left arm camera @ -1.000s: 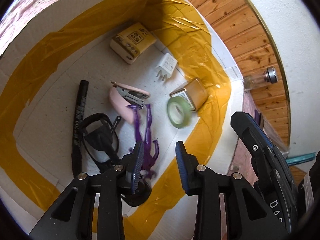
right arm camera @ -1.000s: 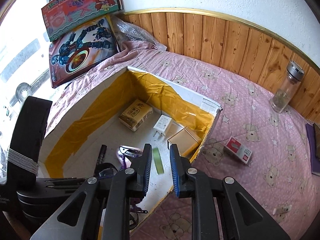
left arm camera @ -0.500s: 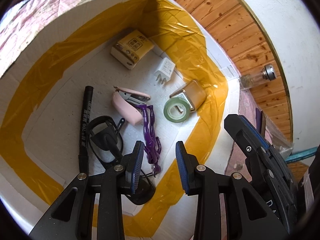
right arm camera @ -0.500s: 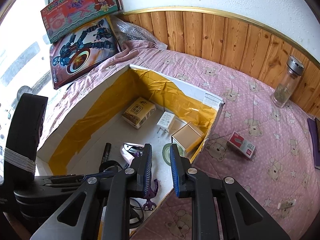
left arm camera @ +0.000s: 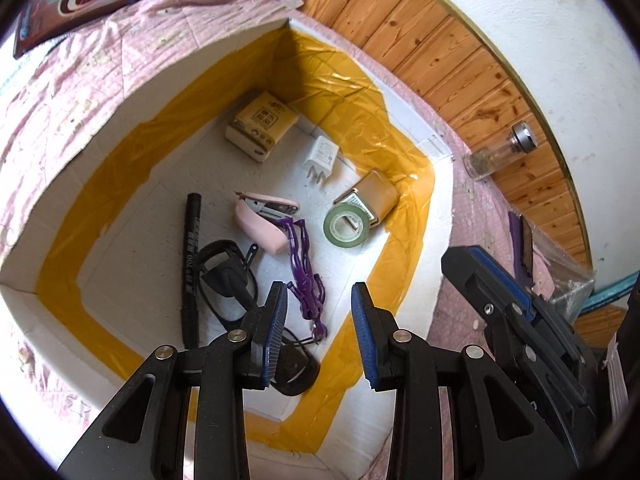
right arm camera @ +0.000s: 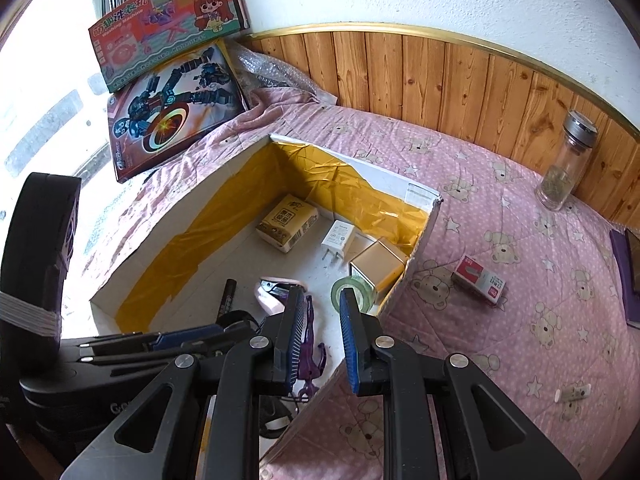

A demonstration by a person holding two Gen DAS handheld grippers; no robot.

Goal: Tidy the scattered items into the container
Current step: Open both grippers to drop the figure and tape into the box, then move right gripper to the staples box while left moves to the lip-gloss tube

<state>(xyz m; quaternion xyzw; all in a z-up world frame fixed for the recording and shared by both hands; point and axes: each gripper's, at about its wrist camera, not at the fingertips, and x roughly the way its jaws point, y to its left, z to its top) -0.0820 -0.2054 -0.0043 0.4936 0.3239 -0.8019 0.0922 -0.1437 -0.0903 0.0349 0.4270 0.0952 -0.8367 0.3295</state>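
A white box lined with yellow tape [left arm camera: 120, 152] [right arm camera: 400, 184] lies on the pink bedspread. Inside it lie a yellow pack [left arm camera: 262, 126], a white charger [left arm camera: 320, 158], a gold box [left arm camera: 374, 194], a green tape roll [left arm camera: 346, 226] [right arm camera: 352, 290], a pink stapler [left arm camera: 264, 218], a purple chain [left arm camera: 304, 276], a black marker [left arm camera: 191, 264] and a black strap [left arm camera: 228, 280]. My left gripper [left arm camera: 319, 326] is open and empty above the box. My right gripper [right arm camera: 322, 336] is open and empty over the box's near right edge. A red and white staple box [right arm camera: 478, 280] lies on the bedspread outside.
A glass bottle [right arm camera: 566, 166] stands by the wooden wall panel. A small white object [right arm camera: 574, 392] lies on the bedspread at right. Two toy boxes [right arm camera: 172, 108] lean at the back left. A purple book [right arm camera: 624, 276] lies at the far right edge.
The green tape roll has dropped out of my right gripper and come to rest flat in the box by the gold box. Both grippers have risen and drawn back.
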